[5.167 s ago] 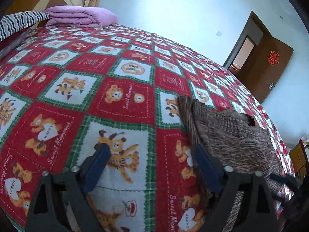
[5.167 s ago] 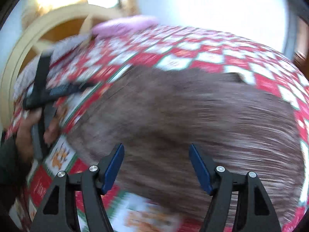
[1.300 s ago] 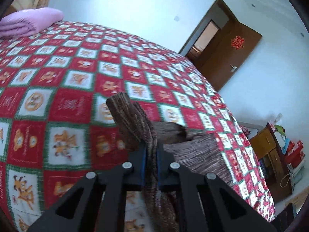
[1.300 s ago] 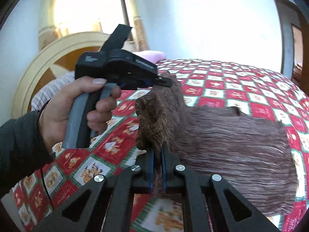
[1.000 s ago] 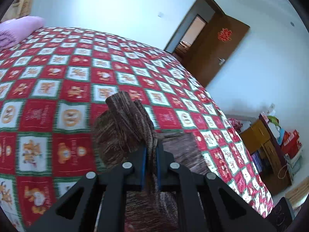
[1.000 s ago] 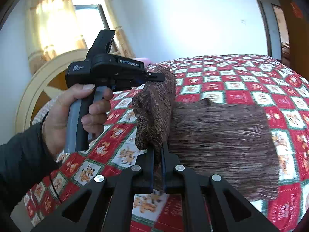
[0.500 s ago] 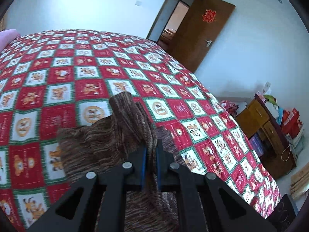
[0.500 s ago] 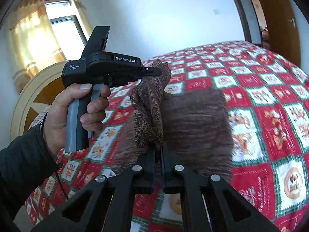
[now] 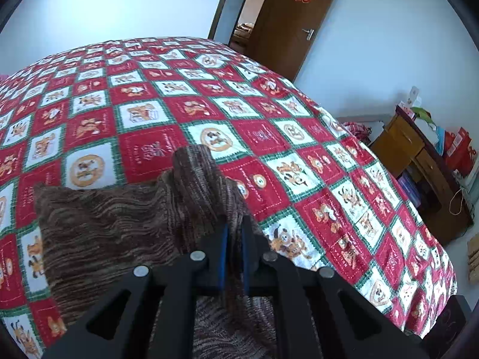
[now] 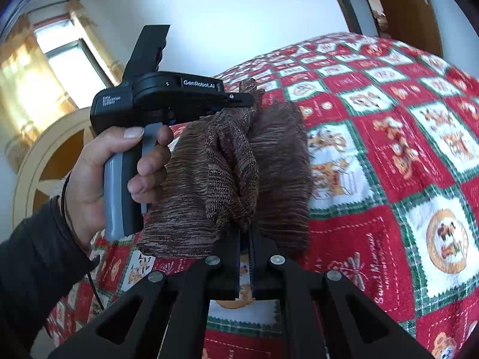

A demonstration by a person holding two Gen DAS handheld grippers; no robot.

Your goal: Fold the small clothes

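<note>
Both claws are clamped on the brown striped knit garment (image 9: 113, 227). Left claw (image 9: 233, 239) pinches one raised edge; right claw (image 10: 245, 239) pinches another, so the fabric hangs bunched between them above the bed with the red, white and green checked cartoon quilt (image 9: 269, 137). Beyond the garment's far side, the quilt runs toward the brown wooden door (image 9: 287, 18)

A wide bed carries everything here, spread with a red, white and green checked quilt (image 9: 257, 137) printed with cartoon bears and dogs. Lying on that quilt is a brown, streaky knitted garment (image 9: 98, 227), part flat on the squares, part lifted clear of them.
</note>
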